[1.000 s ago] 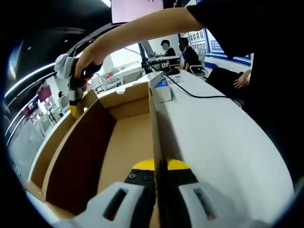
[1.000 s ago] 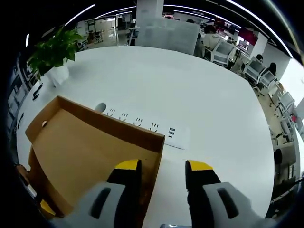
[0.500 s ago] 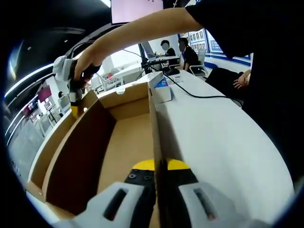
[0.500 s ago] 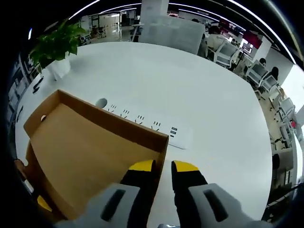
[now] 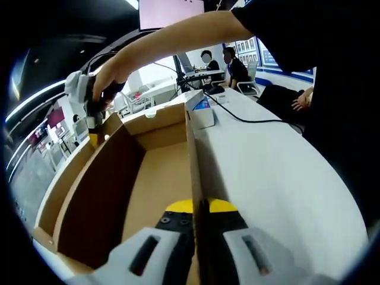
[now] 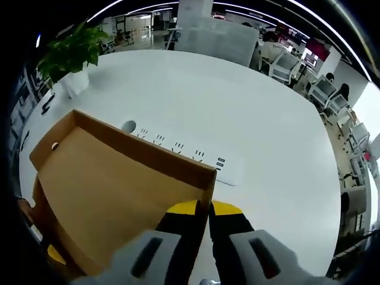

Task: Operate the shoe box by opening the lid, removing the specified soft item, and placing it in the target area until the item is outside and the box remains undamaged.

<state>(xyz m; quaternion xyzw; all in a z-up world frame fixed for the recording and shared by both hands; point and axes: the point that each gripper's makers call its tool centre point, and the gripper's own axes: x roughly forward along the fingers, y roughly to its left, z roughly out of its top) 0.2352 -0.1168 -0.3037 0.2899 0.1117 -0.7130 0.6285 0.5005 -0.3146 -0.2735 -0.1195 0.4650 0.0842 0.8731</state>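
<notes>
On the white round-edged surface (image 6: 249,119), ahead of both tongs: one open brown cardboard shoe box (image 5: 154,172), lid off, interior bare cardboard as far as visible; the soft item cannot be made out in either view.

Left tongs (image 5: 200,206): yellow-tipped, clenched on the box's long side wall (image 5: 191,154), one jaw inside the box and one outside. The wall's thin edge runs straight away from the tongs to the far corner.

Right tongs (image 6: 202,208): yellow-tipped, clenched on the box's end wall (image 6: 172,169) near its corner. In the left gripper view these same tongs (image 5: 89,113) appear at the far-left corner of the box, held in a person's hand (image 5: 110,77).

Beyond the right tongs, just past the box edge: a white power strip (image 6: 184,154), lying flat along the wall. Open white surface spreads wide beyond it and to the right.

Far left of the right tongs: a green potted plant (image 6: 71,56) near the surface's rim.

To the right of the left tongs: broad bare surface, crossed farther off by a black cable (image 5: 249,119); a small white and blue box (image 5: 200,110) stands beside the shoe box's far corner.
</notes>
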